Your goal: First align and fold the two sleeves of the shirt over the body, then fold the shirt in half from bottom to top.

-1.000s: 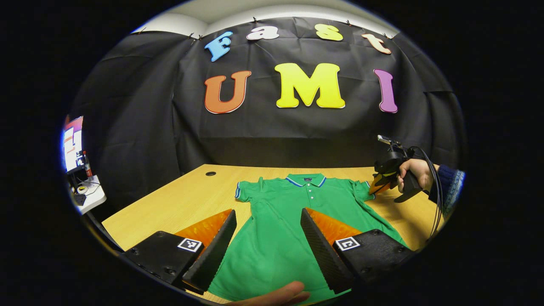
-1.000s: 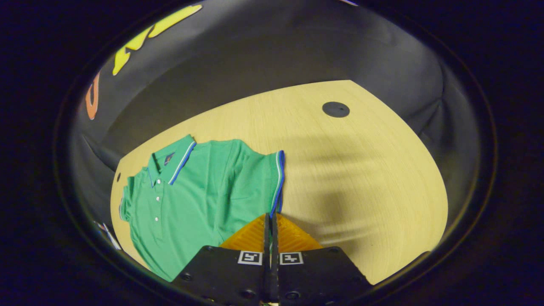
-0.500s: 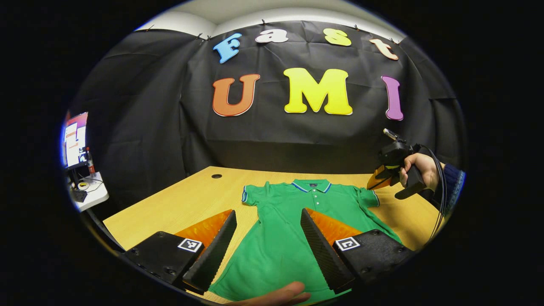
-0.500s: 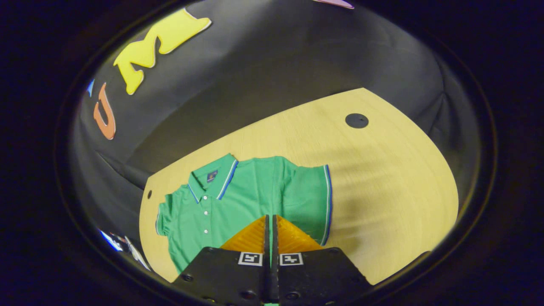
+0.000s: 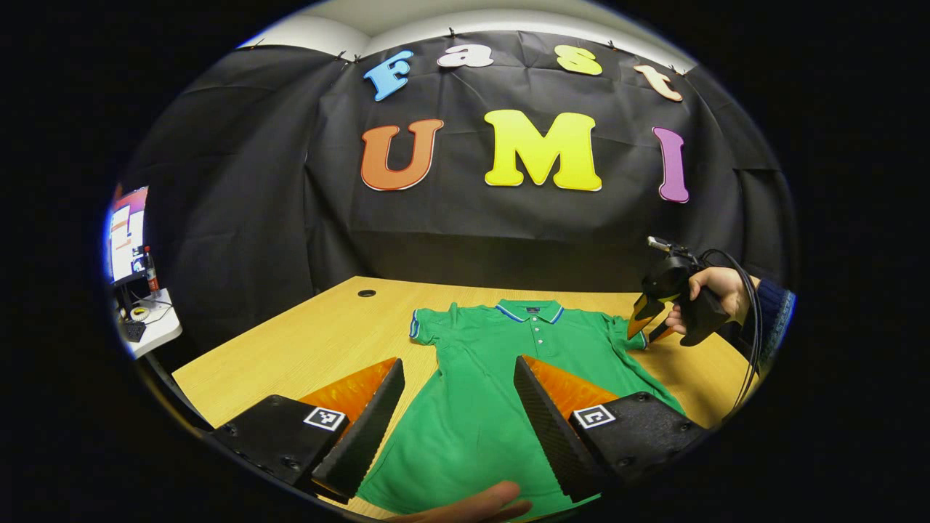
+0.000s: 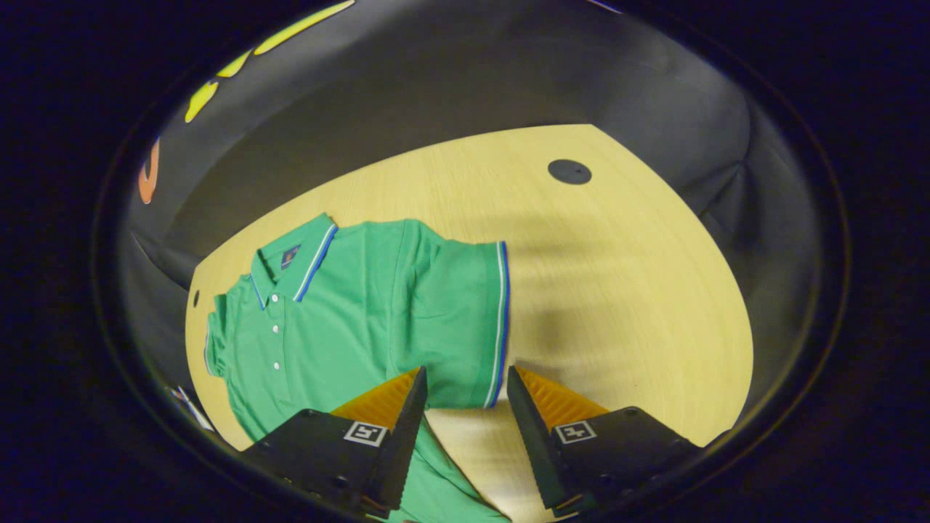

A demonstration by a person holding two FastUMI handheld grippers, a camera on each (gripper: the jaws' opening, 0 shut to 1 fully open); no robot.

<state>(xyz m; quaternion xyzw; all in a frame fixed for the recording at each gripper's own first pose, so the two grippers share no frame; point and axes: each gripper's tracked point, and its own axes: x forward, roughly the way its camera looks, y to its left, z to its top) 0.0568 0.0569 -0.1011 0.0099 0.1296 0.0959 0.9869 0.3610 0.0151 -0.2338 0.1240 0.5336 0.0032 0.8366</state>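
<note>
A black cloth wall (image 5: 240, 218) closes the booth behind a pale wooden table (image 5: 305, 341), which has a round dark cable hole (image 5: 367, 293) at its far left and another (image 6: 569, 171) at its far right corner in the right gripper view. The green polo shirt (image 5: 501, 378) lies flat and face up on the table, collar toward the far wall, both short sleeves spread out to the sides. Its near hem is cut off at the bottom of the left gripper view, where a fingertip (image 5: 472, 505) of the person pokes in; the rest of that hand is hidden. Off to the left, past the table edge, a small white stand (image 5: 149, 330) holds a lit screen and some small items too tiny to make out.

The left gripper (image 5: 458, 407) hovers over the lower body of the shirt with its fingers wide apart, holding nothing. The right gripper (image 6: 461, 407), held by a hand (image 5: 716, 290) in a dark sleeve at the right of the table, sits at the shirt's right sleeve (image 6: 465, 319). Its fingers are parted, straddling the sleeve's striped cuff corner; whether they touch the cloth is hard to tell.
</note>
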